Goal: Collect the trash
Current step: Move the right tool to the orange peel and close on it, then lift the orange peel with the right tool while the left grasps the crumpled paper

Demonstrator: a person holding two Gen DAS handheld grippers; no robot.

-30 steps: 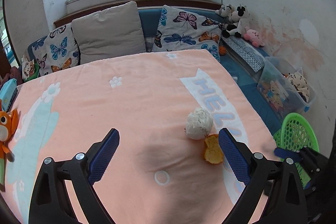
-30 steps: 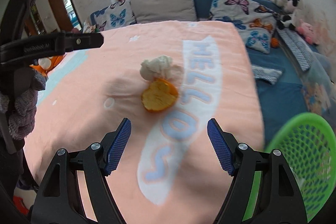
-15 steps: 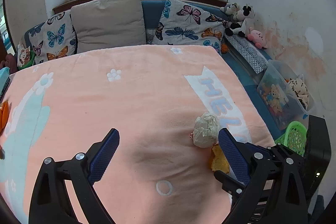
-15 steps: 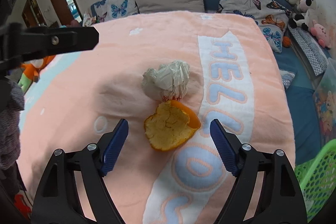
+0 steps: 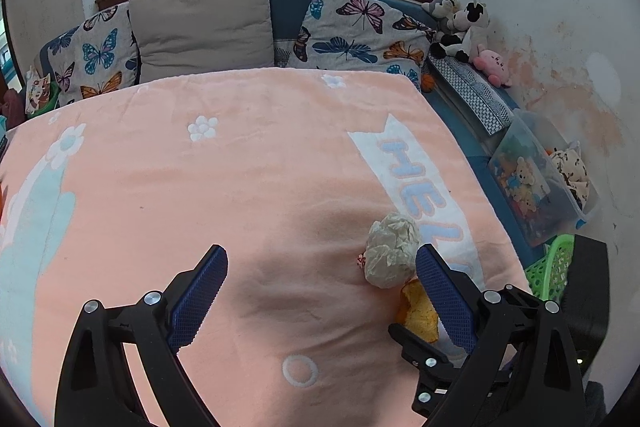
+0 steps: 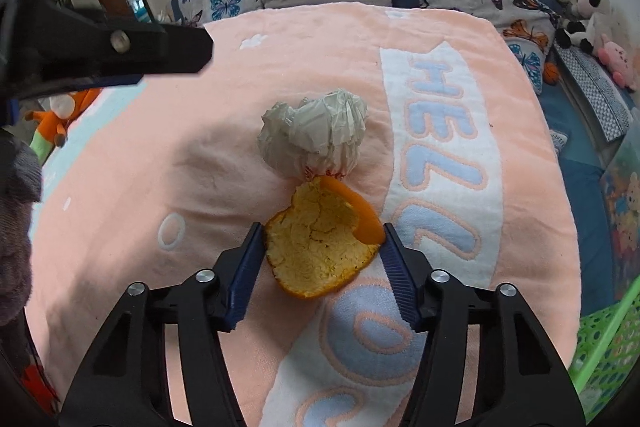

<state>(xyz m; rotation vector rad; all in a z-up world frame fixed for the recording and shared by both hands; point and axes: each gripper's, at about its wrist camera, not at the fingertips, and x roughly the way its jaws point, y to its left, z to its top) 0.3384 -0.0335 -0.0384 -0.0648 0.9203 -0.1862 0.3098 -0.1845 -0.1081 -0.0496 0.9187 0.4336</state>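
Note:
An orange peel (image 6: pixel 320 251) lies on the pink blanket (image 6: pixel 224 131), with a crumpled white paper ball (image 6: pixel 316 135) just beyond it. My right gripper (image 6: pixel 322 239) has its jaws on both sides of the peel, touching its edges. In the left wrist view the paper ball (image 5: pixel 390 249) sits just left of the right finger, and the peel (image 5: pixel 418 311) is partly hidden behind it. My left gripper (image 5: pixel 322 269) is open and empty above the blanket. A green mesh basket (image 6: pixel 608 339) stands at the lower right.
Butterfly pillows (image 5: pixel 360 31) and a grey pillow (image 5: pixel 204 19) line the far side. Plush toys (image 5: pixel 464 23) and a clear storage box (image 5: pixel 536 187) sit by the right wall. An orange plush toy (image 6: pixel 56 115) lies at the left. The green basket (image 5: pixel 548 267) stands beside the bed.
My right gripper has moved forward and its jaws have narrowed from wide open to the peel's edges. My left gripper has drifted closer to the paper ball and stayed open.

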